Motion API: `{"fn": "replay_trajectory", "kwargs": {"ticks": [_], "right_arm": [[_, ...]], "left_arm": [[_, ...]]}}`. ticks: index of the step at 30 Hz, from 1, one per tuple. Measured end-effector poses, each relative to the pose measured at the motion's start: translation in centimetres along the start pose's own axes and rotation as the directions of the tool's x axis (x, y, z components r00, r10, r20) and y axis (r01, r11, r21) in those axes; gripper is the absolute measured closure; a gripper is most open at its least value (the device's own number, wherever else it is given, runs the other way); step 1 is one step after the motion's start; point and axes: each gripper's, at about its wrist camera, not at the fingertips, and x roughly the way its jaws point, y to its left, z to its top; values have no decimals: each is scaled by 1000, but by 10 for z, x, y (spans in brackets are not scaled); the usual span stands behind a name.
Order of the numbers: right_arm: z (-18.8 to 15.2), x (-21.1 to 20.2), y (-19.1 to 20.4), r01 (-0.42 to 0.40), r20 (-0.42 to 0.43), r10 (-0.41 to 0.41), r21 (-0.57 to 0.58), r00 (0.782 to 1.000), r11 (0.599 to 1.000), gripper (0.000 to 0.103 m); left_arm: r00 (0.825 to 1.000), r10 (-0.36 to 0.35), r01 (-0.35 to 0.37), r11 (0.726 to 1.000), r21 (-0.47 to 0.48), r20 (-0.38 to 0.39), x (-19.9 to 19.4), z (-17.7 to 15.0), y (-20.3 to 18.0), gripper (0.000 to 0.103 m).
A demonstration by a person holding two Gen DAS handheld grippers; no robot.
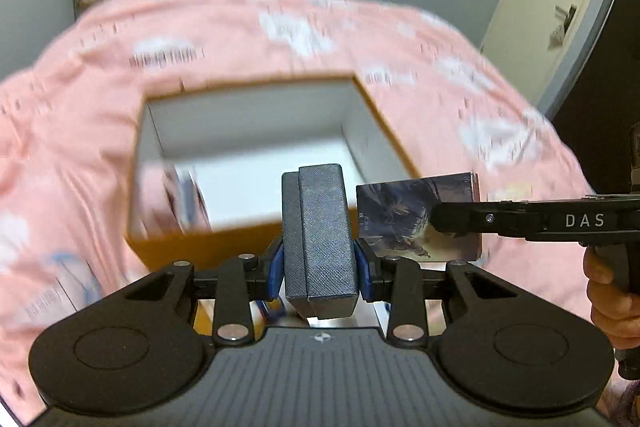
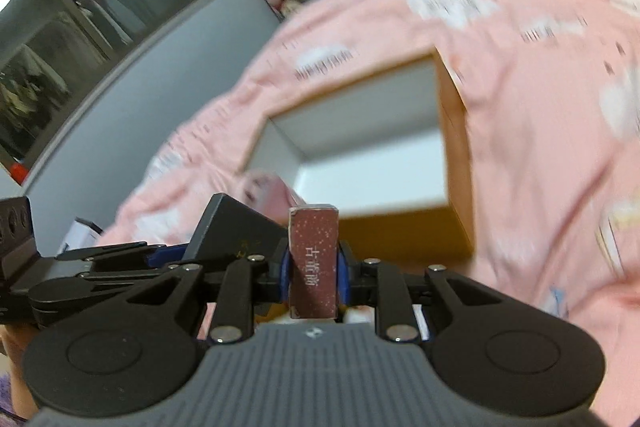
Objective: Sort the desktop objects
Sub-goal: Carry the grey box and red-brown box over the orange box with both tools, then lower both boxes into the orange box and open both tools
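Left gripper point(image 1: 320, 267) clamped on a dark textured box point(image 1: 322, 235), blue pads point(image 1: 276, 269) pressed against both its long sides, box standing upright at the centre of the left wrist view. Right gripper point(image 2: 314, 277) likewise closed on a slim reddish-brown box point(image 2: 314, 259), white characters running down its near face, blue pads point(image 2: 285, 275) tight on either flank.

In the left wrist view, at about three o'clock from the dark box, the same slim box seen broadside, showing a printed picture face point(image 1: 400, 215), pinched by the right gripper's black finger point(image 1: 460, 221); a hand point(image 1: 604, 291) on the handle farther out at four o'clock.

Open cardboard box point(image 1: 400, 155) at twelve o'clock from both grippers, brown outside, white inside, resting on a pink patterned bedspread point(image 1: 280, 35). Inside its left wall, at ten o'clock from the dark box, something pale and striped point(image 1: 188, 195), too blurred to identify, possibly another small package.

In the right wrist view, left gripper and its dark box point(image 2: 236, 231) at nine o'clock, just beside the reddish one.
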Motion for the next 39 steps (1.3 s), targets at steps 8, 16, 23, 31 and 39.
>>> {"fn": "replay_trajectory", "kwargs": {"ticks": [8,16,23,31,39], "right_arm": [[49,35,21,11,51,-10,-13,999,1000,79],[60,119,1,108,-160,-103,20,982,994,79],[57,162,-16,117,-284,-90,79,954,990,79],[56,192,-23,140,-362,-94,104,927,985,79],[53,204,-22,156,-393,-101,112,914,981,79]], "left_arm": [[996,39,-35,998,-53,78,3,56,34,63],[984,102,-104,995,-2,-147,83,57,57,63],[976,111,-109,994,21,-187,112,44,63,63],[966,149,-131,987,96,-212,128,28,58,62],[970,100,-81,992,92,-220,131,26,64,54]]}}
